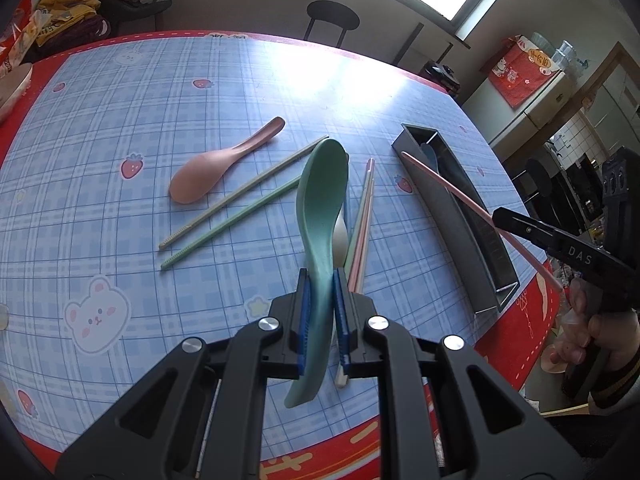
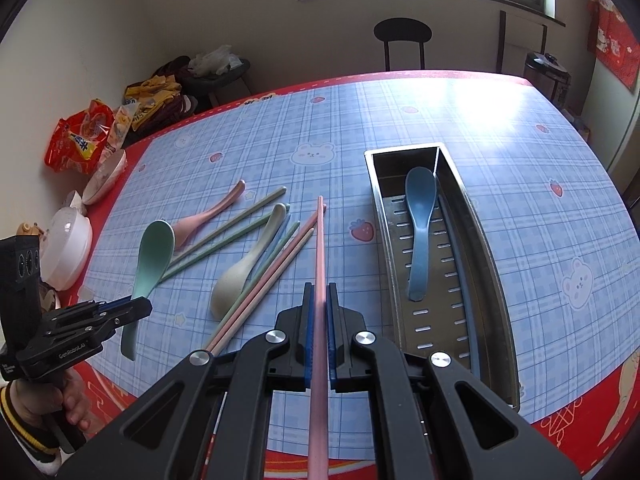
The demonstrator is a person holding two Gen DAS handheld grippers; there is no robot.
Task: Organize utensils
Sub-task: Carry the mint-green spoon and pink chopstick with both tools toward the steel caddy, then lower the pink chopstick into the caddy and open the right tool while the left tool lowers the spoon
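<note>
My left gripper [image 1: 320, 276] is shut on the handle of a green spoon [image 1: 324, 184], held above the table with its bowl pointing away. My right gripper [image 2: 319, 292] is shut on a pink chopstick [image 2: 319, 240], also lifted; it shows as a pink chopstick [image 1: 460, 196] over the tray in the left wrist view. A metal utensil tray [image 2: 496, 264] stands to the right with a blue spoon [image 2: 419, 216] inside. On the tablecloth lie a pink spoon [image 1: 216, 172], a beige spoon [image 2: 244, 264], green chopsticks [image 1: 232, 216] and more pink and green chopsticks [image 2: 264, 284].
White bowls [image 2: 66, 248] and snack bags [image 2: 80, 136] crowd the table's left edge. A black stool [image 2: 402, 36] stands beyond the far edge. The person's hands [image 1: 600, 332] hold both grippers. The blue checked tablecloth [image 2: 540, 184] has a red border.
</note>
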